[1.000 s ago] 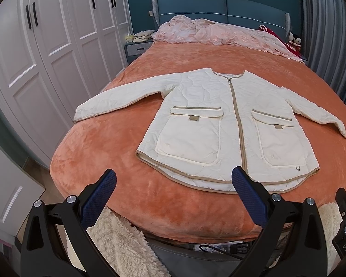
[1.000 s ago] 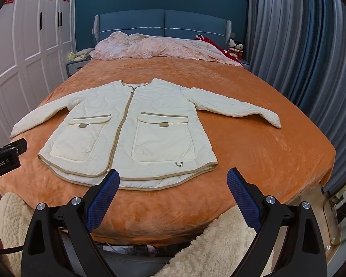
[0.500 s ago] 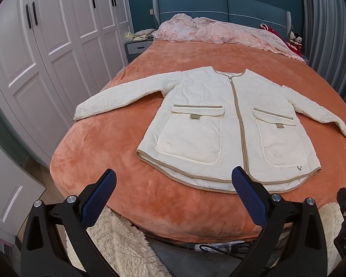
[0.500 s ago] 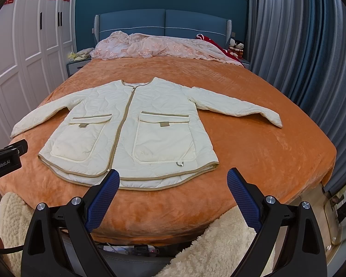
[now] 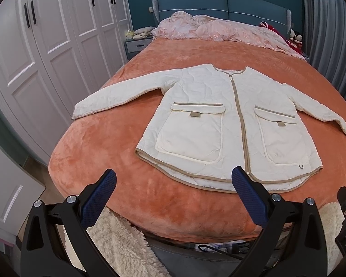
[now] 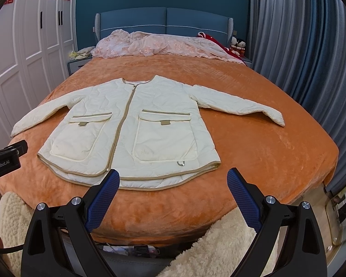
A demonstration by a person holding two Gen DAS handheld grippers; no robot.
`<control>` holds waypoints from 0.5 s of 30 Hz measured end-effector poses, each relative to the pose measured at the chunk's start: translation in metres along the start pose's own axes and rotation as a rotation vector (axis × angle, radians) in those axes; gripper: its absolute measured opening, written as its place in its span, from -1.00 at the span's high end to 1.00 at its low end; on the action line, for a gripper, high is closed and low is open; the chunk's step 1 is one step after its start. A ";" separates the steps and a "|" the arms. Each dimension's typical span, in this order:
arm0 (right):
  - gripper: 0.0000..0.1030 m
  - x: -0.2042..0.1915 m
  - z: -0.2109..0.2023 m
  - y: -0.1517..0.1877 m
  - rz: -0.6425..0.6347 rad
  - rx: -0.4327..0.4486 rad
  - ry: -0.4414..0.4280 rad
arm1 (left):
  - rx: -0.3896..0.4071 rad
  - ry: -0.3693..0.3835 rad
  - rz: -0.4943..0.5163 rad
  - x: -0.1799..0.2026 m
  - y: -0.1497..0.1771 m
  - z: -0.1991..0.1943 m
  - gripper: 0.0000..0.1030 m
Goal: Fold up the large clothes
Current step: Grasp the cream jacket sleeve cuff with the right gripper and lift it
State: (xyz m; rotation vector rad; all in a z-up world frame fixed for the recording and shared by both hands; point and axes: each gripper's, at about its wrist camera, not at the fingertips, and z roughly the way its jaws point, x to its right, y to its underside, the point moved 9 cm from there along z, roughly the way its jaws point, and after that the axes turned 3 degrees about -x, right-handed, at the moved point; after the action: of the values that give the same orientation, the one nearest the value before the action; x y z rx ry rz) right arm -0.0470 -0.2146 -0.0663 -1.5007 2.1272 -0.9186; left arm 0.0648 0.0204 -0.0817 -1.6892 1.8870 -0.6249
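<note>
Our cream quilted zip-front jacket lies collar-away on the orange bed, hem nearest both gaping, empty hand-held grippers.

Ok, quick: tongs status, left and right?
Left tongs: open, holding nothing.
Right tongs: open, holding nothing.

You are in a home bedroom: a bed with an orange plush cover and blue padded headboard, white wardrobes along one side, grey-blue curtains on the other, and a nightstand beside it.
</note>
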 end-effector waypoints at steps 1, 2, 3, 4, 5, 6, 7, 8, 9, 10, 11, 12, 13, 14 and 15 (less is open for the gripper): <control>-0.79 0.004 0.004 -0.002 0.010 0.001 -0.006 | -0.006 0.006 -0.001 0.000 -0.001 0.004 -0.90; -0.79 0.009 0.008 -0.005 0.023 0.006 -0.014 | -0.010 0.015 -0.004 0.000 -0.002 0.007 -0.90; -0.79 0.016 0.012 -0.008 0.038 0.013 -0.023 | -0.013 0.025 -0.006 -0.001 -0.003 0.012 -0.90; -0.79 0.025 0.018 -0.013 0.061 0.020 -0.030 | -0.017 0.030 -0.007 0.000 -0.007 0.016 -0.90; -0.79 0.033 0.022 -0.018 0.077 0.024 -0.038 | -0.020 0.040 -0.012 -0.002 -0.010 0.022 -0.90; -0.79 0.044 0.030 -0.025 0.102 0.030 -0.048 | -0.022 0.048 -0.019 -0.001 -0.016 0.026 -0.90; -0.79 0.057 0.038 -0.032 0.129 0.035 -0.051 | -0.022 0.057 -0.028 -0.001 -0.022 0.030 -0.90; -0.79 0.070 0.046 -0.040 0.156 0.045 -0.050 | -0.022 0.062 -0.037 -0.001 -0.028 0.035 -0.90; -0.79 0.082 0.054 -0.047 0.180 0.055 -0.046 | -0.019 0.059 -0.047 -0.002 -0.035 0.041 -0.90; -0.79 0.094 0.063 -0.054 0.201 0.061 -0.038 | -0.015 0.048 -0.057 -0.003 -0.044 0.048 -0.90; -0.79 0.111 0.076 -0.062 0.229 0.072 -0.026 | -0.010 0.040 -0.063 -0.004 -0.049 0.054 -0.90; -0.79 0.125 0.087 -0.070 0.250 0.080 -0.014 | -0.005 0.036 -0.067 -0.004 -0.057 0.063 -0.90; -0.79 0.144 0.104 -0.078 0.278 0.083 0.005 | -0.008 0.032 -0.069 -0.002 -0.063 0.070 -0.90; -0.79 0.157 0.116 -0.084 0.296 0.083 0.009 | -0.013 0.028 -0.071 -0.001 -0.070 0.081 -0.90; -0.79 0.174 0.133 -0.092 0.323 0.084 0.012 | -0.016 0.024 -0.074 0.000 -0.076 0.090 -0.90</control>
State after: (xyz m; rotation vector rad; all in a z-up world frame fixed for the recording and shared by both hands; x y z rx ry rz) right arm 0.0385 -0.4355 -0.0866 -1.0709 2.2232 -0.8858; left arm 0.1811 0.0125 -0.0998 -1.7754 1.8574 -0.6635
